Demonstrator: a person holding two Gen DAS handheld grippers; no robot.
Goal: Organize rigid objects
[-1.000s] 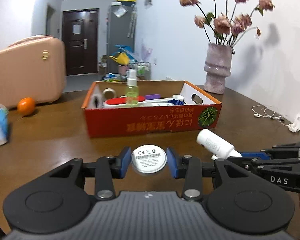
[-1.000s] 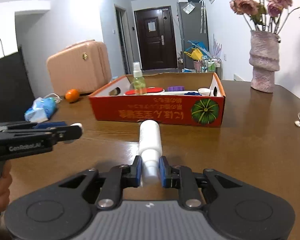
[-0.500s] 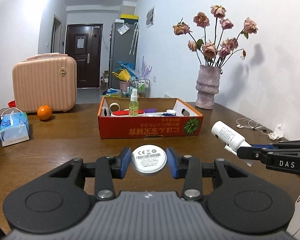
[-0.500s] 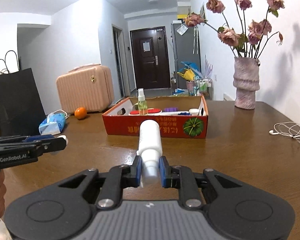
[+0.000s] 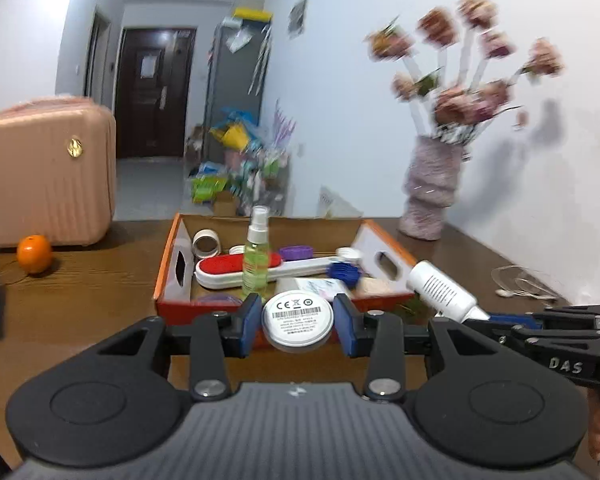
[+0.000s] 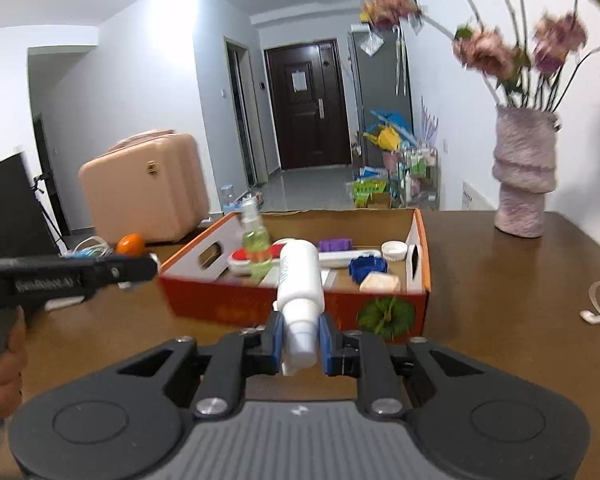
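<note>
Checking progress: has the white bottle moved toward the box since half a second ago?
Yes. The white bottle now overlaps the orange box; earlier it was short of it.

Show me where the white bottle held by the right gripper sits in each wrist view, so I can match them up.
Left wrist view: the white bottle is at the right, slanting up-left out of the right gripper, beside the box's right end.
Right wrist view: the white bottle is centre, clamped at its neck, pointing at the box.
Shared landmark: the orange cardboard box with the green spray bottle in it.
</note>
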